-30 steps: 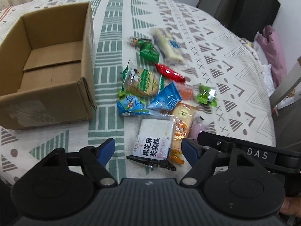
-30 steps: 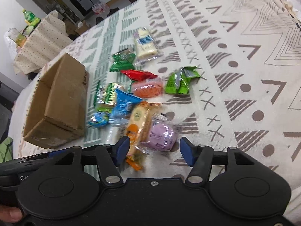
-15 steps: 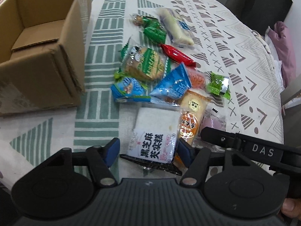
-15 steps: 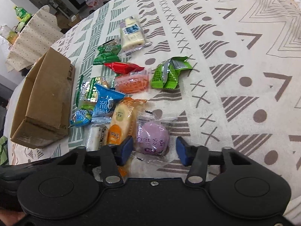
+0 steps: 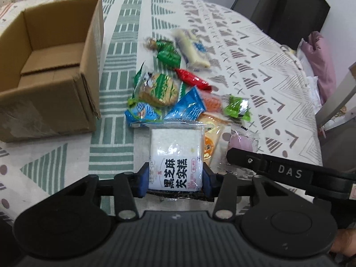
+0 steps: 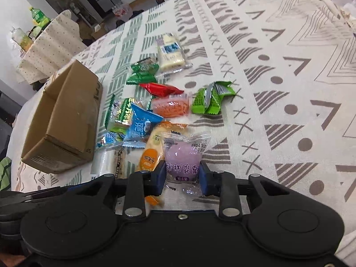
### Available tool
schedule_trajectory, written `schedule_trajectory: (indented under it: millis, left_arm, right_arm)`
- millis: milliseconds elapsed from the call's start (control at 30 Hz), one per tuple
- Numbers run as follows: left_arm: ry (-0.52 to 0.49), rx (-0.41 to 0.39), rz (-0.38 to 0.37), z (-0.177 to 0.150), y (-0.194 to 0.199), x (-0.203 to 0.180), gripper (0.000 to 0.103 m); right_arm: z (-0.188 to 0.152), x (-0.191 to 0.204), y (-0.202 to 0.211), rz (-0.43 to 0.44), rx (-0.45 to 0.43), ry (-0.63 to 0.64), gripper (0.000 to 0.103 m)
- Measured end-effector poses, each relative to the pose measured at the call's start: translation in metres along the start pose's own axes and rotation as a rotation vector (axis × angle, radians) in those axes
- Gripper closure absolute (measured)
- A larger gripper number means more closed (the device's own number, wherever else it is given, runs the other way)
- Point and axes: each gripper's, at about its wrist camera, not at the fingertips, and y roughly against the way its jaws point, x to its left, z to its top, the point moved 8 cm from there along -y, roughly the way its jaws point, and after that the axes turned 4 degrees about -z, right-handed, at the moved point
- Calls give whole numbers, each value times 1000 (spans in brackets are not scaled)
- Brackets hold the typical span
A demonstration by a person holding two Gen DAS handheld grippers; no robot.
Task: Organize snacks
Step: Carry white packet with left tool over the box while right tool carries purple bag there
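Left wrist view: the left tool [image 5: 175, 182] has its two blue pads pressed on the sides of the white cake pack [image 5: 175, 156], so it is closed on it. The pack has big black letters on the front. It sits at the near end of the snack pile on the table [image 5: 255, 51]. Just past it lie a blue pack [image 5: 185, 108], a round cookie pack [image 5: 159, 89], a red pack [image 5: 192, 80] and a small green pack [image 5: 237, 108]. An open box [image 5: 51, 66] stands to the left of the pile, near it but not touching. The box looks empty inside.

Right wrist view: the right tool [image 6: 183, 176] has its blue pads squeezed on the purple ball pack [image 6: 184, 155], so it is closed on that one. The purple pack touches the orange pack [image 6: 153, 151] on its left. Farther off lie an orange-red pack [image 6: 171, 106], a light green pack [image 6: 211, 99] and a long white bar [image 6: 170, 52]. The box [image 6: 64, 120] is to the left here too.
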Motion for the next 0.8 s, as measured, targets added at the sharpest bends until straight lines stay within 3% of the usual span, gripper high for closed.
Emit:
schedule_trajectory:
  millis: [500,800]
  left_arm:
    - [28,-112,0,11,57,3,58]
    - [28,-174,-1,30,97,10,58]
  right_arm:
    - [4,19,35,13,-71,28,73]
    - [25,38,56,7,-119,23,73]
